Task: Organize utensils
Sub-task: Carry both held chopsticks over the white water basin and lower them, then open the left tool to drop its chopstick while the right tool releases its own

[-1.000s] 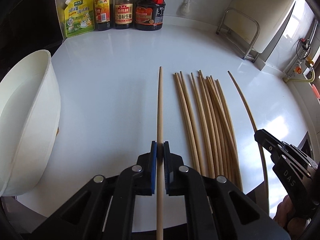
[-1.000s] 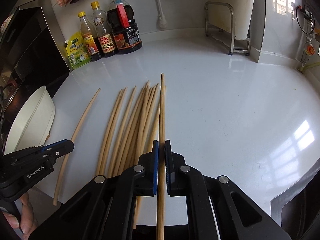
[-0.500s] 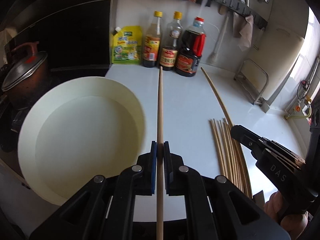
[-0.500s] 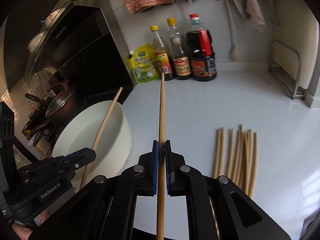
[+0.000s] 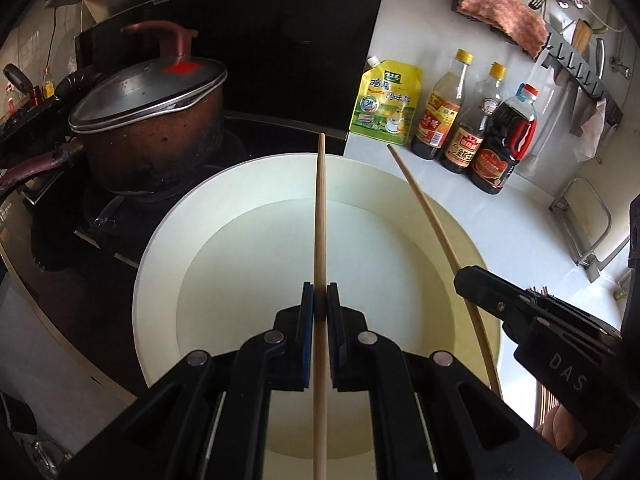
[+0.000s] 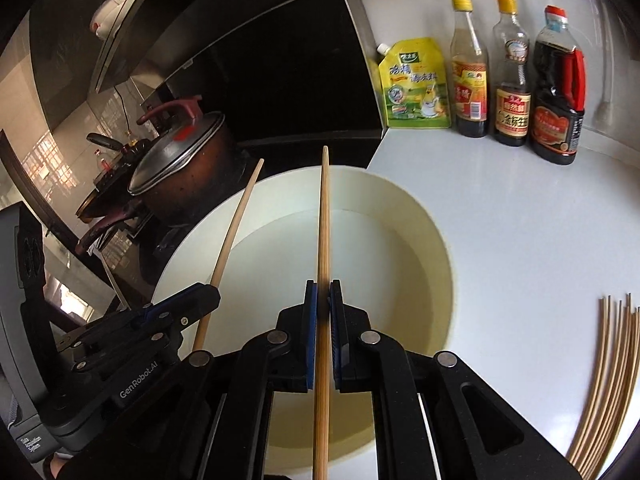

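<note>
My left gripper [image 5: 320, 292] is shut on one wooden chopstick [image 5: 320, 216] and holds it above the white basin [image 5: 160, 240]. My right gripper [image 6: 323, 290] is shut on another chopstick [image 6: 324, 220], also over the basin [image 6: 440, 248]. Each view shows the other gripper beside it: the right one [image 5: 464, 276] with its chopstick [image 5: 432, 216], the left one [image 6: 212, 292] with its chopstick [image 6: 236, 224]. A pile of several chopsticks [image 6: 612, 380] lies on the white counter at the right.
A lidded brown pot [image 5: 152, 120] stands on the dark stove left of the basin. A yellow pouch [image 5: 386, 102] and three sauce bottles [image 5: 468, 124] stand at the back wall. A metal rack [image 5: 580, 224] stands at the right.
Both grippers have moved left with their chopsticks, from over the counter to above the basin. The pile has slid to the right edge of view.
</note>
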A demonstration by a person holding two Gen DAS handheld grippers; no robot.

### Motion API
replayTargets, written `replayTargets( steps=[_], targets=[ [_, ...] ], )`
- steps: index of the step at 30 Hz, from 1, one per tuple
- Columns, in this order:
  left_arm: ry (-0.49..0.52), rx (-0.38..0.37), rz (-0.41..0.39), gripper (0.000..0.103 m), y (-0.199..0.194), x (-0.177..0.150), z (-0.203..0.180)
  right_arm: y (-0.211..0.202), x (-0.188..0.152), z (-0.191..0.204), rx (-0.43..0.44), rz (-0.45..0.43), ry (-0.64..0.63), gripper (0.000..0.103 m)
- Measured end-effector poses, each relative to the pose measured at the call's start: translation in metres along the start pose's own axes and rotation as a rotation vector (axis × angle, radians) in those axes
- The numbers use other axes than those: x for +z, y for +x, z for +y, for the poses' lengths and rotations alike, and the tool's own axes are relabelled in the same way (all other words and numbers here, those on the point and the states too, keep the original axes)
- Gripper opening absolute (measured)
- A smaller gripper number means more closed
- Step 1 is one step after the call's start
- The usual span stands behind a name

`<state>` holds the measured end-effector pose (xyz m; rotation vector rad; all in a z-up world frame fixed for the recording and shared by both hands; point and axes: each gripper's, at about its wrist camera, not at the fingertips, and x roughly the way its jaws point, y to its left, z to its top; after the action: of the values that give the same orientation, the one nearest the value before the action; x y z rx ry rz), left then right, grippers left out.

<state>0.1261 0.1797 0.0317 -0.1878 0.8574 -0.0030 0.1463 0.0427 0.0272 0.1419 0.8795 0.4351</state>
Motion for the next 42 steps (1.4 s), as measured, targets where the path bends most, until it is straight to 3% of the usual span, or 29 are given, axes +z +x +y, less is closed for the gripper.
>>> replayTargets(
  steps=[9,18,19,21,23,42],
  targets=[
    [-0.025,-0.01,0.092,0.007,0.045,-0.006,0.021,0.049,-0.002,-0.003,-0.046,0.133,0.038,0.006],
    [-0.026,-0.003,0.112,0.008,0.05,-0.008,0.023,0.056,-0.006,-0.009,-0.069,0.144,0.043,0.006],
    [-0.029,-0.004,0.109,0.009,0.049,-0.009,0.024,0.053,-0.006,-0.009,-0.069,0.137,0.047,0.007],
    [-0.034,-0.008,0.105,0.03,0.048,-0.01,0.025,0.05,-0.006,-0.009,-0.072,0.131,0.046,0.007],
    [-0.038,-0.005,0.095,0.035,0.045,-0.011,0.026,0.046,-0.006,-0.008,-0.076,0.12,0.039,0.007],
    [-0.015,0.031,0.04,0.046,0.01,-0.024,0.023,0.011,-0.02,-0.004,-0.086,0.065,0.022,0.007]
  ],
)
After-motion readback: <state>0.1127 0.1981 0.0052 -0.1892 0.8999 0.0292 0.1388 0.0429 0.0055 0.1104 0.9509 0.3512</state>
